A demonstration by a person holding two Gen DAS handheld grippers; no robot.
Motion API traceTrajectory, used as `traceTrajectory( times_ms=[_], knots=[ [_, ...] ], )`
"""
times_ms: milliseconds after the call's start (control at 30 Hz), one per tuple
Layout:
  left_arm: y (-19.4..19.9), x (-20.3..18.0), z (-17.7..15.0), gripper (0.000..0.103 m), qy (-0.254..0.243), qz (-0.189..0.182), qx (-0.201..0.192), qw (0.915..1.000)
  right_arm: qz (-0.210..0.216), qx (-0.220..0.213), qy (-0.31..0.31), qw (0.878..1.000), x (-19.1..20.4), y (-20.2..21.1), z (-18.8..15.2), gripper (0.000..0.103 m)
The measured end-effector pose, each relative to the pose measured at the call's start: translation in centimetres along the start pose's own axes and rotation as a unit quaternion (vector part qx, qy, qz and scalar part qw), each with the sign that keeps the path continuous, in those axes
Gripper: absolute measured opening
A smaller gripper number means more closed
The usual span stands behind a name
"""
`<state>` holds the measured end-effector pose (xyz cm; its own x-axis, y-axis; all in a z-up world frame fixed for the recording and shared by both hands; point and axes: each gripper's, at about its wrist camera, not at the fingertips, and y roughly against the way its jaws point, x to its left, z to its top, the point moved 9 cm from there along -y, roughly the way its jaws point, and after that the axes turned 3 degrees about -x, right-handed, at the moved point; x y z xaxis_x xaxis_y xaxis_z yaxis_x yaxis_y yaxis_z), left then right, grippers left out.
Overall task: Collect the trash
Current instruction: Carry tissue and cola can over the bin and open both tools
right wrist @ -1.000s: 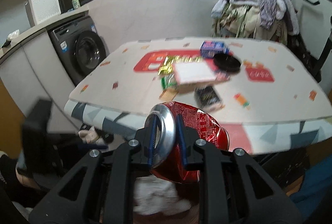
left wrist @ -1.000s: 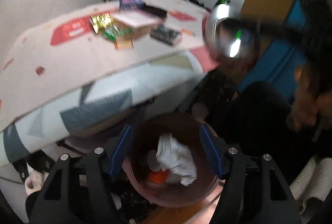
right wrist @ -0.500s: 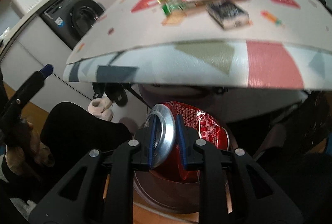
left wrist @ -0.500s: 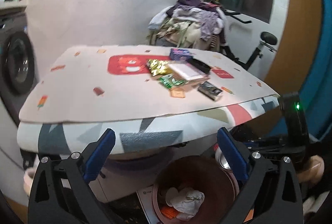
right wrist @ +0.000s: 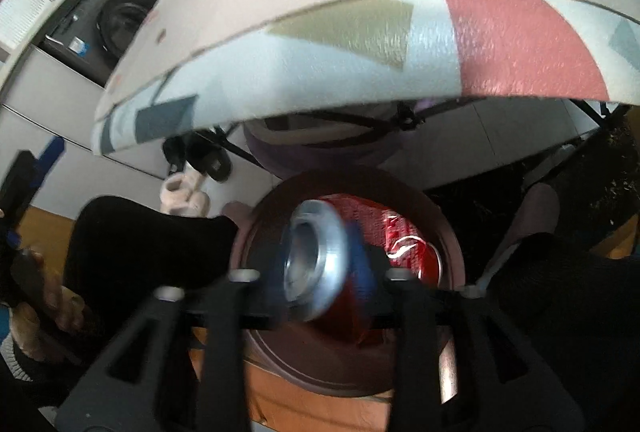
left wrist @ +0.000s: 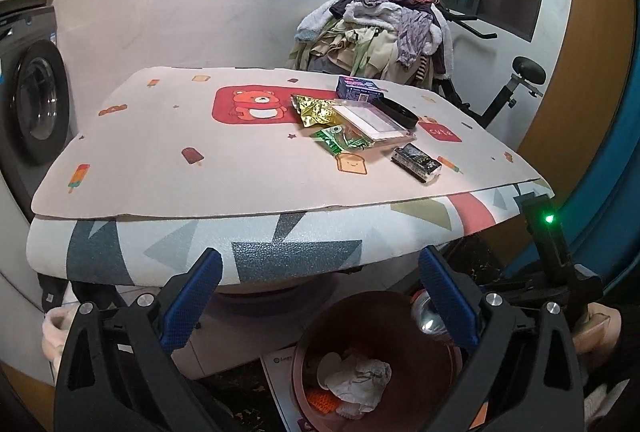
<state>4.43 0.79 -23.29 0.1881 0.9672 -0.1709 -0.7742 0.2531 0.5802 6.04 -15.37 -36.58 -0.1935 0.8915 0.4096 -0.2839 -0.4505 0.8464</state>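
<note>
Red and crushed, the soda can (right wrist: 360, 252) hung over the mouth of the brown waste bin (right wrist: 448, 232) below the table edge, with the right gripper (right wrist: 320, 272) around it. Its jaws were opening; the can sat between them, blurred, and looked no longer pinched. The left gripper (left wrist: 320, 300) stood spread wide and empty above the same bin (left wrist: 316, 336), where crumpled white paper (left wrist: 360, 376) and an orange scrap already lay. The drop step seemed nearly done. On the table mat (left wrist: 160, 152) a gold foil wrapper (left wrist: 316, 110), a green wrapper (left wrist: 340, 140) and a small dark packet (left wrist: 416, 162) remained, so the next move likely called for lifting a free gripper back up to one of these.
</note>
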Motion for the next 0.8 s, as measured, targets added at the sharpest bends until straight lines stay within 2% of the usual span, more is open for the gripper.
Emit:
traceTrajectory(
  times_ms=[100, 200, 500, 800],
  knots=[
    [0.0, 0.1, -0.1, 0.096, 0.002, 0.002, 0.002, 1.0000, -0.012, -0.004, 0.017, 1.000, 0.4, 0.1, -0.1, 0.088],
    [-0.2, 0.2, -0.2, 0.096, 0.003, 0.004, 0.005, 1.0000, -0.023, -0.003, 0.030, 0.999, 0.6, 0.1, -0.1, 0.097],
    [-0.5, 0.3, -0.4, 0.096, 0.007, 0.007, 0.013, 0.9999, -0.028, -0.003, 0.013, 1.000, -0.3, 0.1, 0.1, 0.097],
    [-0.7, 0.7, -0.4, 0.096, 0.013, 0.012, 0.016, 0.9997, -0.032, -0.021, 0.054, 0.998, 1.2, 1.0, 0.5, 0.097]
  ],
)
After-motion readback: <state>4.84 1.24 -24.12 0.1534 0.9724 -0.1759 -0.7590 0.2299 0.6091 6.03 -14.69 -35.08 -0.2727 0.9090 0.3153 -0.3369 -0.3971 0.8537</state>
